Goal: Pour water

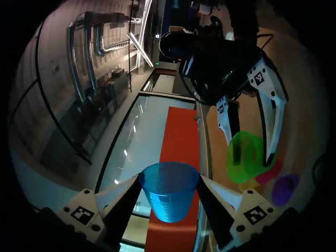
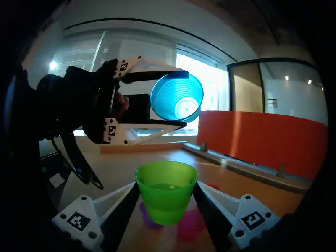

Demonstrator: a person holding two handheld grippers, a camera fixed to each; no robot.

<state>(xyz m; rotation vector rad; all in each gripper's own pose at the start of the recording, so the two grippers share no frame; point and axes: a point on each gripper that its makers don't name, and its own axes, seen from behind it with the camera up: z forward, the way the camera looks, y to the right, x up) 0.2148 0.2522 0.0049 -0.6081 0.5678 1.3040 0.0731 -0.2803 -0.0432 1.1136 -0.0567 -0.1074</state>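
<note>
My left gripper (image 1: 169, 179) is shut on a translucent blue cup (image 1: 169, 197). In the right gripper view the left gripper (image 2: 183, 99) holds that blue cup (image 2: 177, 97) tipped on its side, high above the table, its mouth facing the camera. My right gripper (image 2: 166, 186) is shut on a green cup (image 2: 166, 199), held upright lower down, and a liquid line seems to show inside it. In the left gripper view the right gripper (image 1: 250, 152) and its green cup (image 1: 247, 157) are to the right, with a dark-sleeved hand behind them.
A purple cup (image 2: 146, 218) and a pink cup (image 2: 192, 221) stand on the wooden table (image 2: 126, 168) just under the green cup. An orange partition (image 2: 260, 143) runs along the table's far edge, with large windows (image 2: 210, 90) beyond it.
</note>
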